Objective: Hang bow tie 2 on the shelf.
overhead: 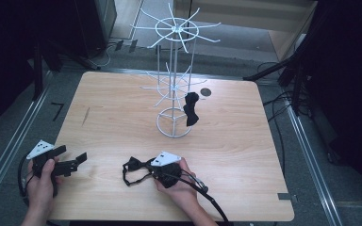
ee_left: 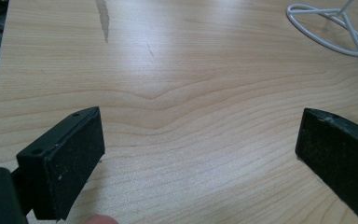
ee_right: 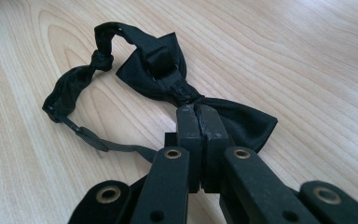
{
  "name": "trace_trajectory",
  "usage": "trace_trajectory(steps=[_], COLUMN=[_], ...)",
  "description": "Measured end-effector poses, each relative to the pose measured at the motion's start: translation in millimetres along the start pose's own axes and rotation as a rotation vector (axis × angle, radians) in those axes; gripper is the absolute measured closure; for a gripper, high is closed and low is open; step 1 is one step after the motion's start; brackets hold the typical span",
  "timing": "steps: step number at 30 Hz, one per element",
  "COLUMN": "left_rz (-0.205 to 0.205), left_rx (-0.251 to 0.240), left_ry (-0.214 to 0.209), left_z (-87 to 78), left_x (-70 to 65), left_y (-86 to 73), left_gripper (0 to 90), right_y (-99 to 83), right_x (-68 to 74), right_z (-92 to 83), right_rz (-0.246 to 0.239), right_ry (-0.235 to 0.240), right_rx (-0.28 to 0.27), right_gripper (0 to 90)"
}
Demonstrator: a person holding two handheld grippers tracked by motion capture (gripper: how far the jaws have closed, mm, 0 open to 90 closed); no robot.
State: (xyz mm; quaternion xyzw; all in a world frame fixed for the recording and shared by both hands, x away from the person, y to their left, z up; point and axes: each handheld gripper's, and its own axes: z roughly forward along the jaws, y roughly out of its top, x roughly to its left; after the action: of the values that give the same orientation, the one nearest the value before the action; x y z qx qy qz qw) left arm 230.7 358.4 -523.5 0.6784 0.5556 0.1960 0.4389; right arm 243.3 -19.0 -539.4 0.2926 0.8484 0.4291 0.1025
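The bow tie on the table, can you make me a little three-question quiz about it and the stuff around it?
1. True or false: the right tongs are shut on the bow tie lying on the table.
2. Where is the second bow tie? A) hanging on the white wire rack B) flat on the table C) between the left tongs
3. Fill in: the left tongs are ____, with nothing between them.

Key: 1 true; 2 A; 3 open
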Motion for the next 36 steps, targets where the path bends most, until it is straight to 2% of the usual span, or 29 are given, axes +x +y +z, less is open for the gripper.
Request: trace_trajectory(steps=[7,19,36], left_rz=[-0.001,0.001,0.002], left_rx=[0.0,0.001,0.003], left_ry=[-0.002,-0.001,-0.002], left_z=[0.1,0.2,0.3], left_x=[0.2,-0.1,0.1], left_y=[0.1,0.1,0.2], left_gripper=[1.6,1.6,1.6], right_y=[2.0,9.5,20.1], right_x=[-1.6,-7.2,-22.7], right_z=[-8.7,-28.6,-59.5], right_rz=[-0.004,0.017,0.045], right_ry=[-0.018,-0.052,-0.105], right_rx=[-0.048,-0.125,-0.224], right_gripper=[90.0,90.0,90.0])
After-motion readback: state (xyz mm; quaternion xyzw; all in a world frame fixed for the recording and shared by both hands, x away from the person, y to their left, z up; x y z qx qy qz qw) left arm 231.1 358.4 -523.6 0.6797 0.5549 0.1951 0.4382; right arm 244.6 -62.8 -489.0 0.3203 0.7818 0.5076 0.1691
